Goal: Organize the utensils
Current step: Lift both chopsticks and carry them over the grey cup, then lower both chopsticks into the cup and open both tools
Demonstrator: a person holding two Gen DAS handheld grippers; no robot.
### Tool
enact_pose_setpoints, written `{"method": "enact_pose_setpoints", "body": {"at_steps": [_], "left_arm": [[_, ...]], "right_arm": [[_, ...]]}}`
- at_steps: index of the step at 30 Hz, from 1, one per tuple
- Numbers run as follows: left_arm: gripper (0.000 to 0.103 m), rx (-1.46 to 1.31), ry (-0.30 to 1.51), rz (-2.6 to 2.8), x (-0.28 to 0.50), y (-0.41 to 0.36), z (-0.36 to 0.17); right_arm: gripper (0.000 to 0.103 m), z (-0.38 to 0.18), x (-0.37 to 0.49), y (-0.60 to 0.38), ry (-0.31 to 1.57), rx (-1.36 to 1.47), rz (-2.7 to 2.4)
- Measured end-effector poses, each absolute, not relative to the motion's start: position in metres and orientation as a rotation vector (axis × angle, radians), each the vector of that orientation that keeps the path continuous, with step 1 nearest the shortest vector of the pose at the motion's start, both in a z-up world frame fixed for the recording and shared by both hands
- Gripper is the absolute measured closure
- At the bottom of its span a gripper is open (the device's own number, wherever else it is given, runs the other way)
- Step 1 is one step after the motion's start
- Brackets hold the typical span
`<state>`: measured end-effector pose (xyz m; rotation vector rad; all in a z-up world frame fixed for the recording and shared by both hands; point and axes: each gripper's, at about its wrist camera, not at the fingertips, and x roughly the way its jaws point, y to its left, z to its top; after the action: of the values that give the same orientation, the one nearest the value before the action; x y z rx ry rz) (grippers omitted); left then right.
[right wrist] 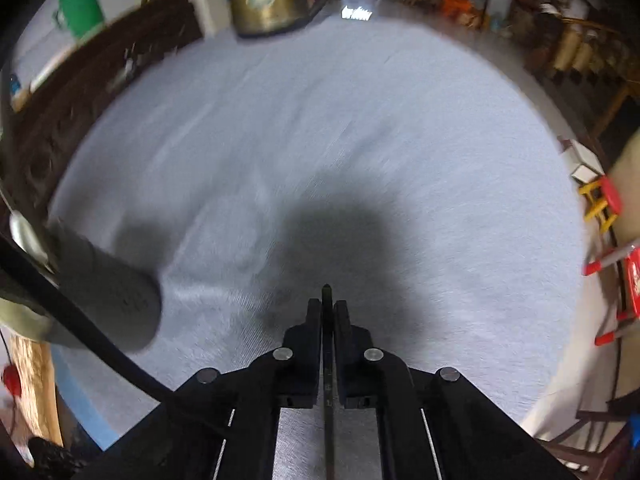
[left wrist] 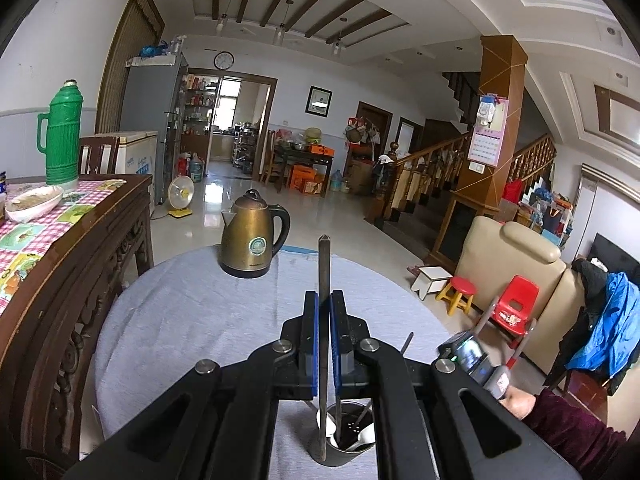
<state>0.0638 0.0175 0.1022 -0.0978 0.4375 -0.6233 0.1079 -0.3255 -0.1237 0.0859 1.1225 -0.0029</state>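
The left gripper (left wrist: 324,304) is clamped on a dark, flat-sided chopstick (left wrist: 323,272), holding it upright with its pointed end rising above the pads and its lower end reaching down toward the utensil cup (left wrist: 344,446) on the grey tablecloth (left wrist: 192,320); whether that end is already inside the rim cannot be told; the right gripper (right wrist: 327,308) is likewise closed on a second thin dark stick (right wrist: 326,294), only its tip showing past the fingertips, and that view is blurred. Both sticks look light, rigid and smooth, so they would probably pivot or slide under a loose pinch; a hold near the middle, as the left tool has, seems the steadier choice. The cup is a dark cylinder standing upright just below the left tool, and it holds white spoons (left wrist: 326,426) and at least one metal handle leaning against the wall; it seems light enough to tip if a stick is pushed in sideways. A brass-coloured kettle (left wrist: 252,236) stands well apart at the far edge of the cloth.
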Motion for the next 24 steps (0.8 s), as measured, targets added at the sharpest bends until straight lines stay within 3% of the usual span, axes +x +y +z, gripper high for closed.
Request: {"method": "enact_pose_setpoints", "body": {"at_steps": [15,24], "left_arm": [[0.098,-0.114,0.402,-0.651,0.057,0.003,0.112],[0.098,-0.114,0.413,-0.636,0.064,-0.005,0.102]], "right_arm": [[0.097,0.046,0.012,-0.320,0.403,0.273,-0.018],[0.097,0.116,-0.009,-0.270,0.122,0.232,-0.037]]}}
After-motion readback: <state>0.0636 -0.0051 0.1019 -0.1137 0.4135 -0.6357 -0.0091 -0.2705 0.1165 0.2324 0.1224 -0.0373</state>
